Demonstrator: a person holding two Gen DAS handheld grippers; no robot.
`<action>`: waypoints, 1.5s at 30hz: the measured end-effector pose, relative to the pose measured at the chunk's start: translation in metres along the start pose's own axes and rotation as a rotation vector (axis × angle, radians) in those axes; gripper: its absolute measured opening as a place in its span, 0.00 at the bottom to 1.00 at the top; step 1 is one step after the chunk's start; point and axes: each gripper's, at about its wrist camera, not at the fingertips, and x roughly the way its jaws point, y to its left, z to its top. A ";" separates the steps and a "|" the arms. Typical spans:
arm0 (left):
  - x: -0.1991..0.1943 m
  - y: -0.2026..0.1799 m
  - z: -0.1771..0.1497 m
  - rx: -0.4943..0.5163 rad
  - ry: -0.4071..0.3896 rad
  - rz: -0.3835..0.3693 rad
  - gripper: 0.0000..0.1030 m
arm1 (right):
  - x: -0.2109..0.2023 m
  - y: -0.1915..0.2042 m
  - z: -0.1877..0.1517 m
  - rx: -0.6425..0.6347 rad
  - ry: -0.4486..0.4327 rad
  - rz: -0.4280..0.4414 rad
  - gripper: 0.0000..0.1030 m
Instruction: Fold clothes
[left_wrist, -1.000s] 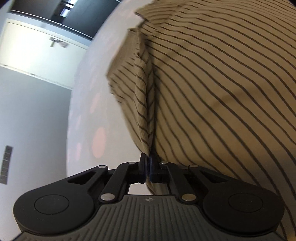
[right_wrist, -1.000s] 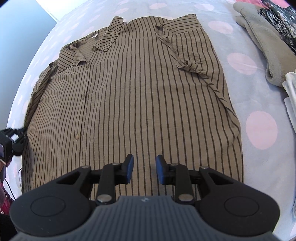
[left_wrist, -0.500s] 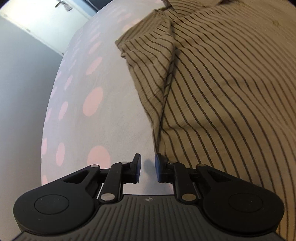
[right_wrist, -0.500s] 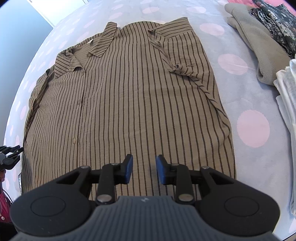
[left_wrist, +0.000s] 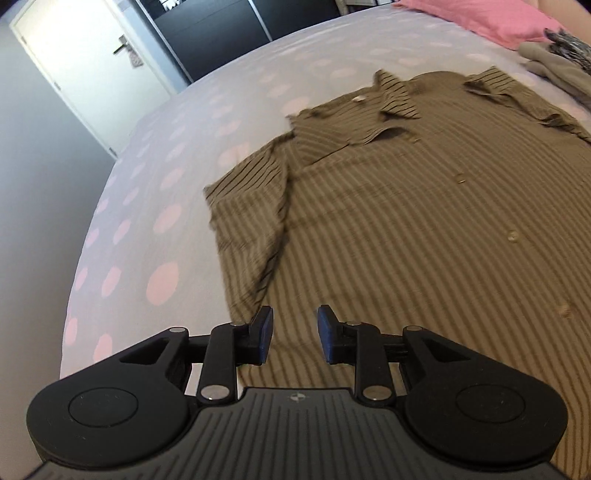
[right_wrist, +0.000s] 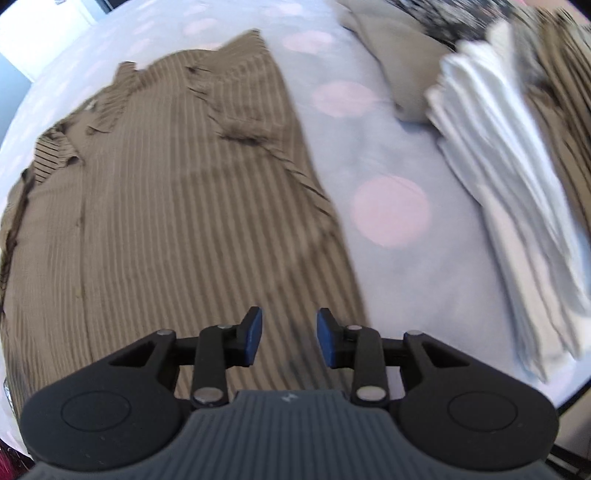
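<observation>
A brown shirt with thin dark stripes (left_wrist: 406, 221) (right_wrist: 166, 221) lies flat, buttoned side up, on a pale bedspread with pink dots (left_wrist: 147, 206). Its collar points away from me and both short sleeves are folded in over the body. My left gripper (left_wrist: 294, 336) hovers open above the shirt's lower left edge, holding nothing. My right gripper (right_wrist: 289, 336) is open too, above the shirt's lower right part near its hem edge. The right wrist view is blurred by motion.
To the right of the shirt lie a white ribbed garment (right_wrist: 517, 206), a grey-beige garment (right_wrist: 399, 55) and a dark patterned one. A pink pillow (left_wrist: 480, 18) sits at the bed's far end. A white door (left_wrist: 74, 62) and dark cabinet stand beyond the bed's left edge.
My left gripper let go of the shirt's left edge, opened wide and pulled up and back. The right gripper, open throughout, swung right toward the shirt's right side and the clothes pile.
</observation>
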 end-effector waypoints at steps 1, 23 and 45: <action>-0.003 -0.005 0.001 -0.001 -0.001 -0.007 0.24 | -0.001 -0.006 -0.004 -0.003 0.007 -0.007 0.35; -0.023 -0.120 0.018 0.075 -0.002 -0.137 0.29 | 0.026 -0.087 -0.085 -0.013 0.194 -0.001 0.22; -0.023 -0.227 0.053 -0.117 0.231 -0.549 0.29 | -0.040 0.004 -0.095 -0.215 0.034 0.156 0.02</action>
